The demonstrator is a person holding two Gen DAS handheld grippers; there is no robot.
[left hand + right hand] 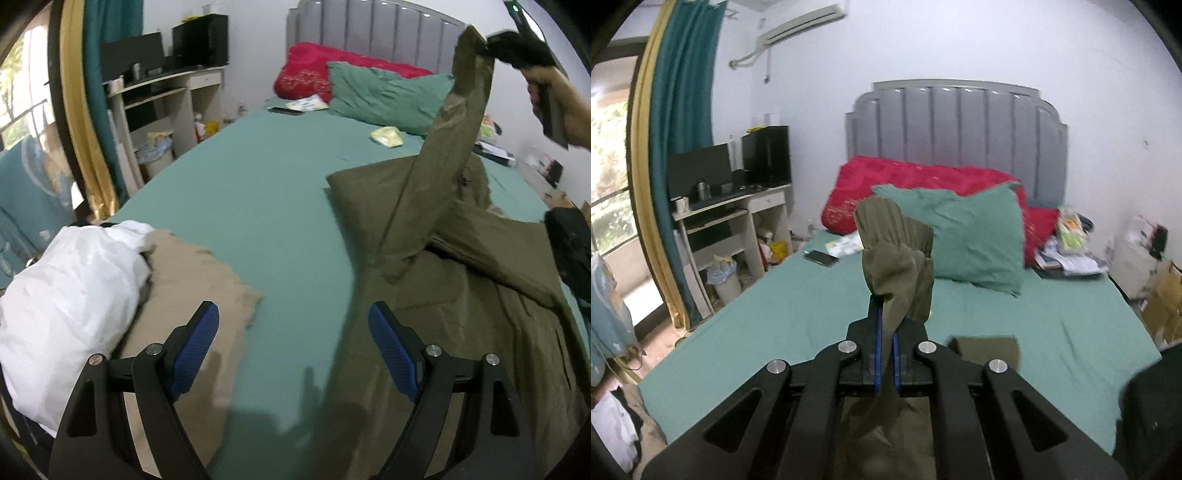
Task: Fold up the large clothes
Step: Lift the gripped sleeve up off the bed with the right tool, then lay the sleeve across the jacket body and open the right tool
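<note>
Our right gripper (885, 354) is clamped on a sleeve (439, 155) of the olive garment (461, 317), lifted over the bed (258, 192). Our left gripper (293, 350) hangs spread and empty, the garment's body lying just right of it, its length running away toward the pillow (384, 96).

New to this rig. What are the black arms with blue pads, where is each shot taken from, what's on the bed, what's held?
They are hand-held two-finger claws, one per hand, each carrying a fisheye camera looking along its fingers. The left wrist view shows the left claw open and empty above the green bedsheet. The right wrist view shows the right claw shut on a sleeve of the olive-green garment, lifting it. On the bed: the rest of that garment, a tan folded cloth, a white bundle, a green pillow and a red quilt.
</note>
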